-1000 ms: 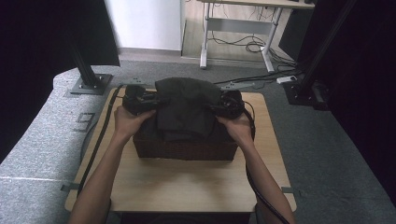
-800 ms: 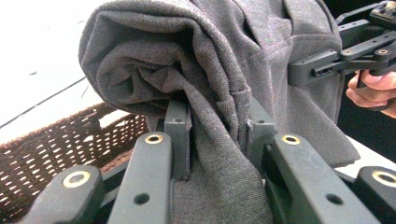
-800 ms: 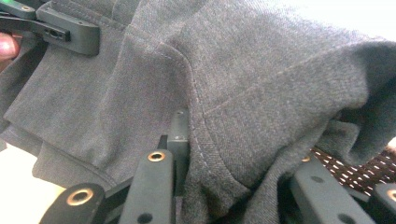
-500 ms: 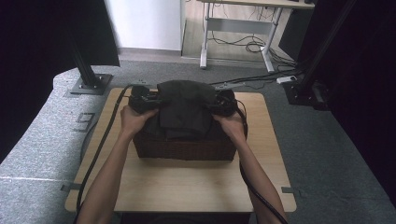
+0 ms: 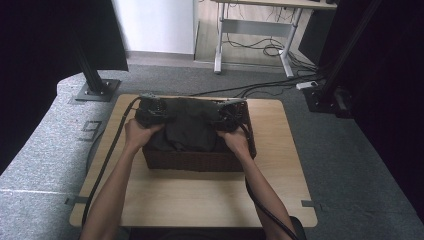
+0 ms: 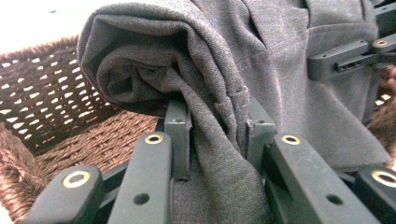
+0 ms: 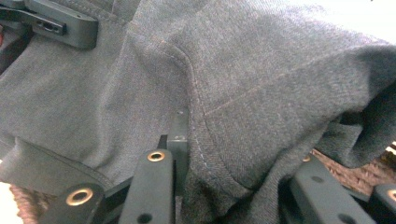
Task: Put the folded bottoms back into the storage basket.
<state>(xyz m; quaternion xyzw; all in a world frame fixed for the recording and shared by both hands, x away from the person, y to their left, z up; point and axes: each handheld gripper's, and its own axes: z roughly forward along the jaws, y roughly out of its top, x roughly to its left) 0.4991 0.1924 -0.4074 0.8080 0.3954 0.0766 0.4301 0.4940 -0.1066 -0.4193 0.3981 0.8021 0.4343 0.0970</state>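
Observation:
A folded dark grey garment lies bunched across the top of a dark brown wicker basket on the wooden table. My left gripper holds its left end and my right gripper its right end. In the left gripper view the jaws are shut on a thick fold of the garment, with the basket's weave below. In the right gripper view the cloth drapes over my jaws and hides the right one; the other gripper shows at the top left.
The basket stands at the middle back of the light wooden table. Black stand bases flank the table's far corners on grey carpet. Cables trail from both grippers toward the near edge. A desk frame stands beyond.
Both hands have sunk with the garment, which now sits lower, down at the basket's opening. The grip on each end is unchanged.

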